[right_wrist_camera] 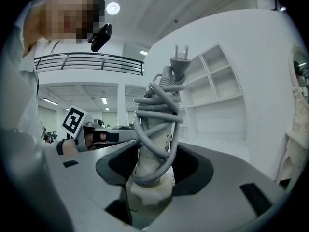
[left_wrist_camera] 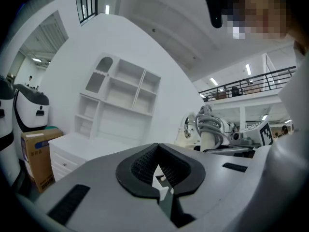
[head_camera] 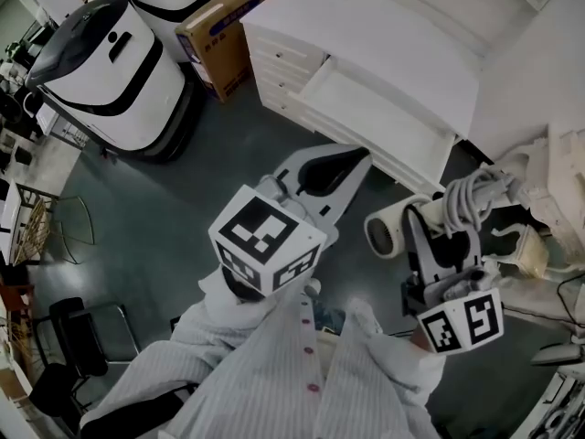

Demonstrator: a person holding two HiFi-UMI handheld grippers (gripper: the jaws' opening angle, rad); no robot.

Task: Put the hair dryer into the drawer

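A white hair dryer (head_camera: 395,227), its grey cord wound round the handle (head_camera: 471,195), hangs over the dark floor. My right gripper (head_camera: 437,231) is shut on it, and in the right gripper view the handle and cord (right_wrist_camera: 157,124) stand upright between the jaws of the right gripper (right_wrist_camera: 152,175). The plug sticks up at the top. The white cabinet's drawer (head_camera: 384,154) stands pulled out, just beyond both grippers. My left gripper (head_camera: 352,163) is shut with nothing in it and points at the drawer. The left gripper view looks past the left gripper (left_wrist_camera: 158,164) to the hair dryer (left_wrist_camera: 210,129) on the right.
Two white and black machines (head_camera: 101,62) and a cardboard box (head_camera: 219,35) stand at the back left. A black chair (head_camera: 73,337) is at the lower left. White ornate furniture (head_camera: 558,181) sits close on the right. A shelf unit (left_wrist_camera: 120,100) rises above the cabinet.
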